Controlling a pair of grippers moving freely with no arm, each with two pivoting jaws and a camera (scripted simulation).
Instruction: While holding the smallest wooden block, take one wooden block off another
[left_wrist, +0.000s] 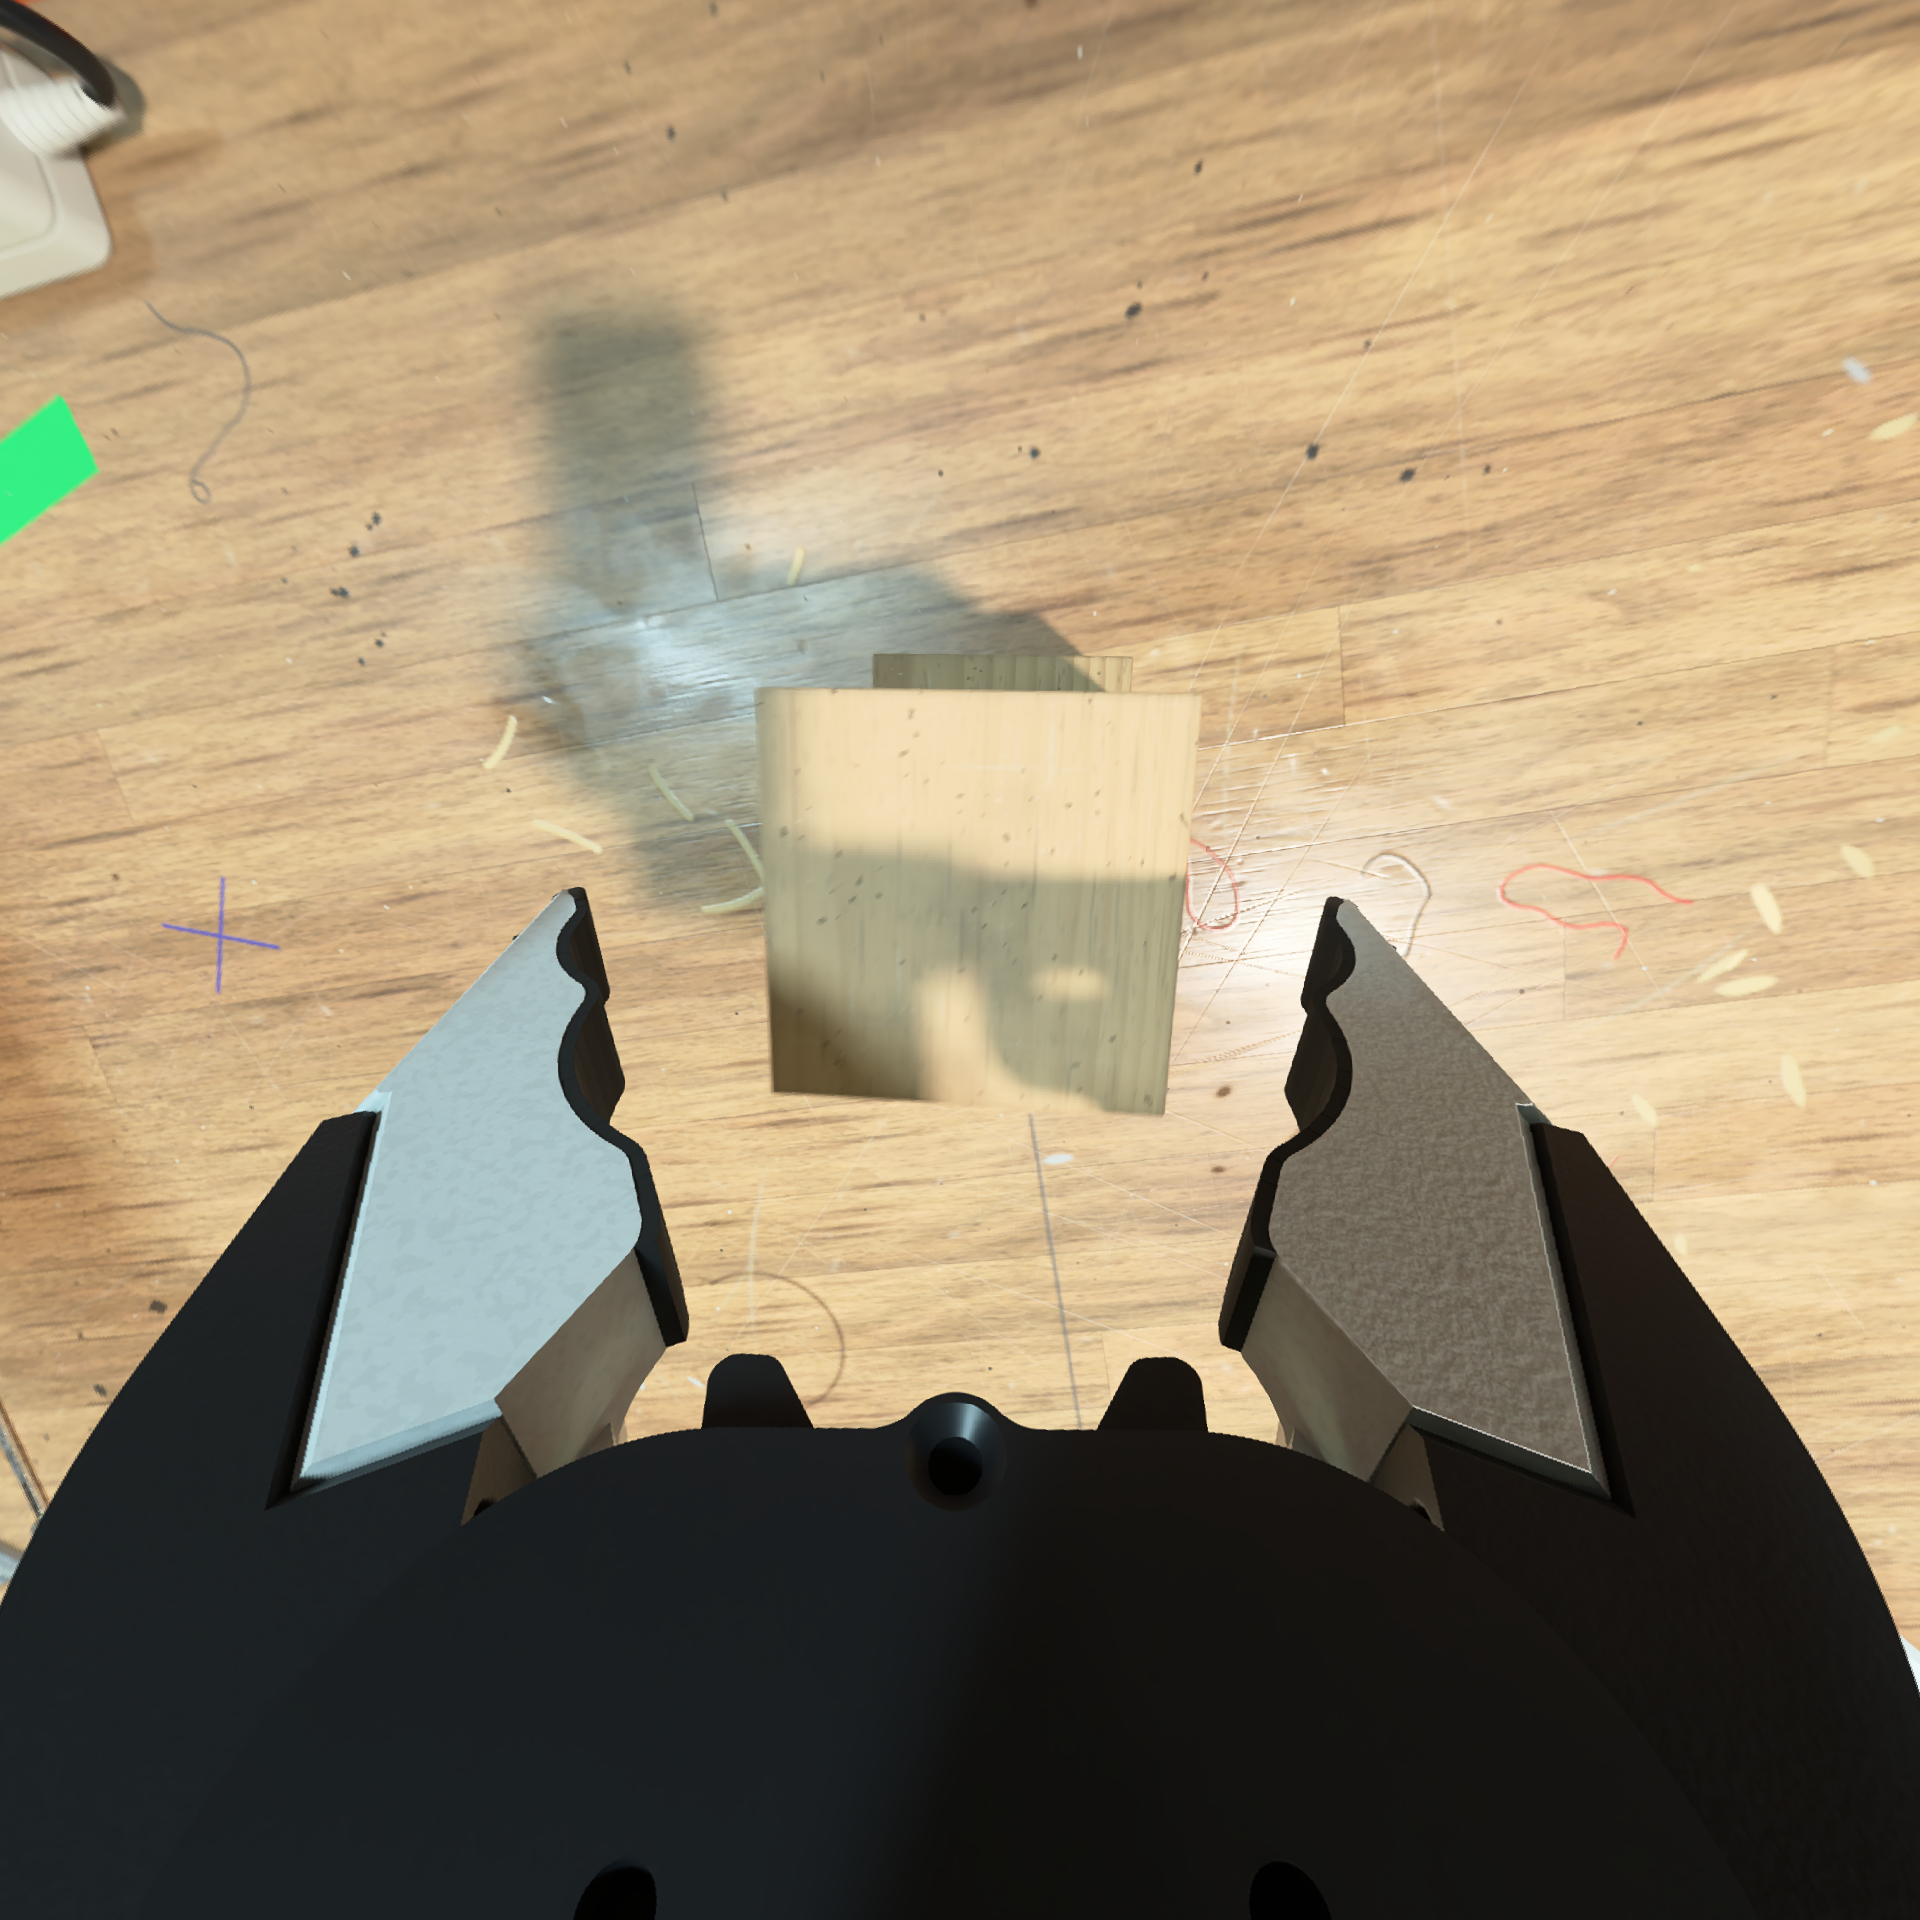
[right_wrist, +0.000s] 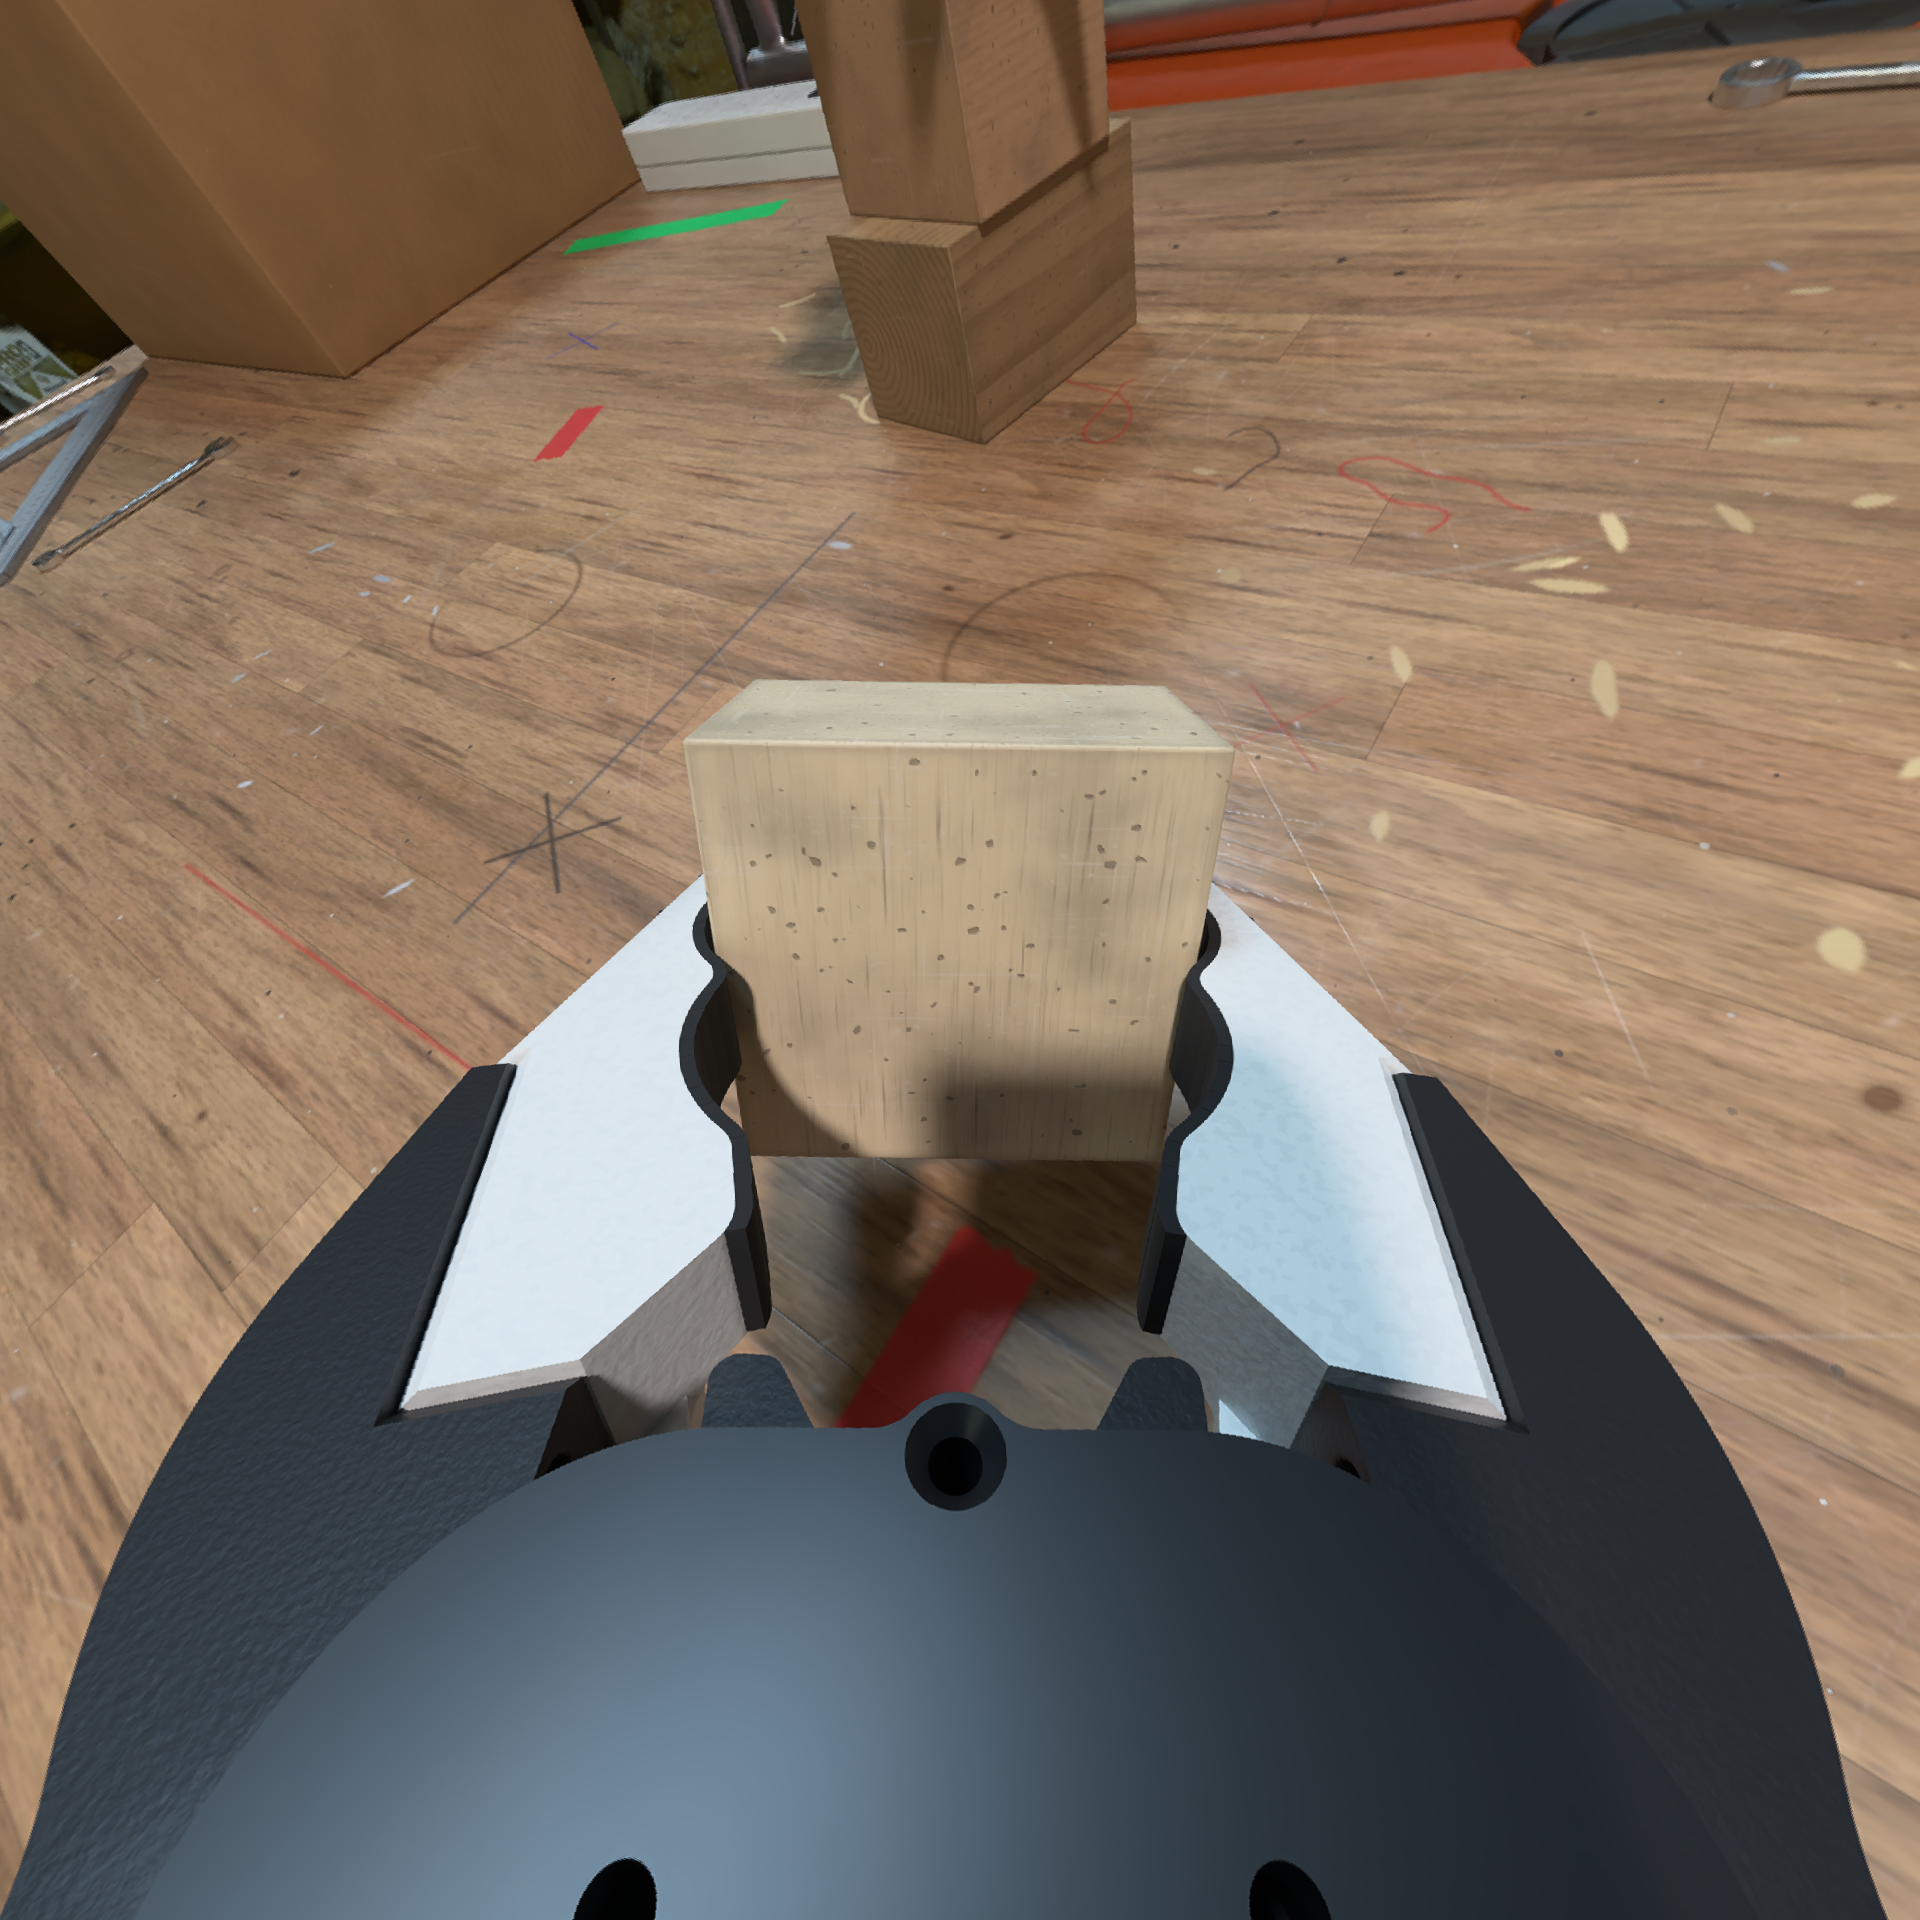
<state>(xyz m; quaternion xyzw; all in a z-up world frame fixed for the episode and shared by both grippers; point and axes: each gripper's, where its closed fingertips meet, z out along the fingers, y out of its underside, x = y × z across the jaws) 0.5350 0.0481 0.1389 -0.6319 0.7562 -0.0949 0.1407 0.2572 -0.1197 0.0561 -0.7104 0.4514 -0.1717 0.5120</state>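
Observation:
In the left wrist view I look down on the top wooden block (left_wrist: 977, 894) of a stack. The edge of the lower block (left_wrist: 997, 670) peeks out behind it. My left gripper (left_wrist: 956, 902) is open and empty above the top block, one finger on each side, not touching. My right gripper (right_wrist: 958, 920) is shut on the small pale wooden block (right_wrist: 956, 831) and holds it just above the table. The right wrist view shows the stack farther off: the upper block (right_wrist: 956, 104) stands on the lower block (right_wrist: 987, 312), its top cut off by the frame.
A large cardboard box (right_wrist: 312, 156) stands at the far left, with a white box (right_wrist: 727, 140) behind the stack. Green tape (right_wrist: 675, 223) and red tape (right_wrist: 568, 431) lie flat on the wooden table (right_wrist: 1455, 831). One wrench (right_wrist: 135, 504) lies left, another (right_wrist: 1787, 78) far right.

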